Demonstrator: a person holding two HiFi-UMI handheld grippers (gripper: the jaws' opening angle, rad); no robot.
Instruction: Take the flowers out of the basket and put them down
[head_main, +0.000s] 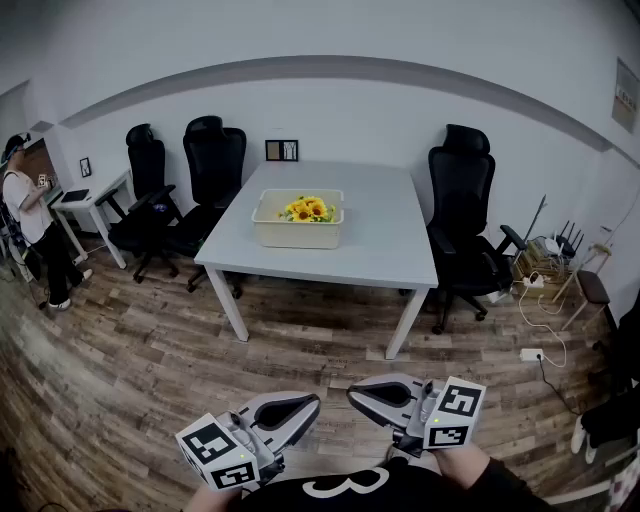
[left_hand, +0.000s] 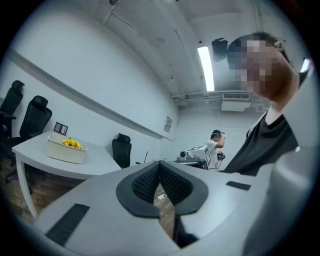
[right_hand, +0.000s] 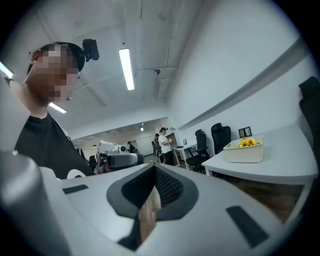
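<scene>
Yellow flowers (head_main: 307, 209) lie in a cream basket (head_main: 298, 238) on the white table (head_main: 380, 250), far ahead of me across the room. Both grippers hang low, close to my body, well short of the table and pointing level toward each other. The left gripper (head_main: 312, 403) is shut with nothing in it, and so is the right gripper (head_main: 355, 393). In the left gripper view the jaws (left_hand: 159, 165) meet, with the basket (left_hand: 65, 152) and flowers (left_hand: 71, 143) small at the left. The right gripper (right_hand: 152, 167) view shows the basket (right_hand: 243, 154) and flowers (right_hand: 247, 142) at the right.
Black office chairs stand left (head_main: 215, 170) and right (head_main: 462, 215) of the table. A person (head_main: 30, 225) stands by a small desk (head_main: 90, 205) at far left. Cables and a power strip (head_main: 532, 354) lie on the wood floor at the right.
</scene>
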